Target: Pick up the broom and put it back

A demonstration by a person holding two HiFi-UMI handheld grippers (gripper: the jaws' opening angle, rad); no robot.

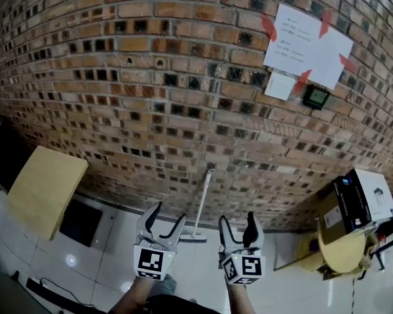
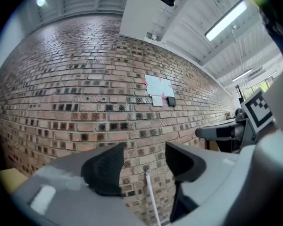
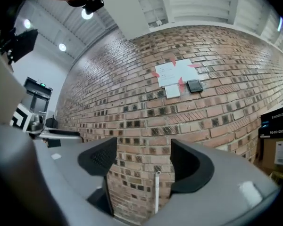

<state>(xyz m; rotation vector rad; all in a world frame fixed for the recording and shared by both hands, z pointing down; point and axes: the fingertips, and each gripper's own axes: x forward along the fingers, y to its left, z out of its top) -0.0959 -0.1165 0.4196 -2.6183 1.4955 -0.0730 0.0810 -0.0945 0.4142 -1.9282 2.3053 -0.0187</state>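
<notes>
Broom (image 1: 201, 201) leaned on brick wall (image 1: 150, 77), ahead of left gripper (image 1: 170, 213) and right gripper (image 1: 237, 218), between the 2, touching neither, both released, jaws apart, nothing held in either gap.

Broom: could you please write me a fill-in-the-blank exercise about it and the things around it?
The broom leans against a ___ wall.
Its head rests on the ___.
The left hand-held gripper and right hand-held gripper are ___, not shut.
The paper on the wall is held by ___ tape.
Missing words: brick; floor; open; red.
</notes>
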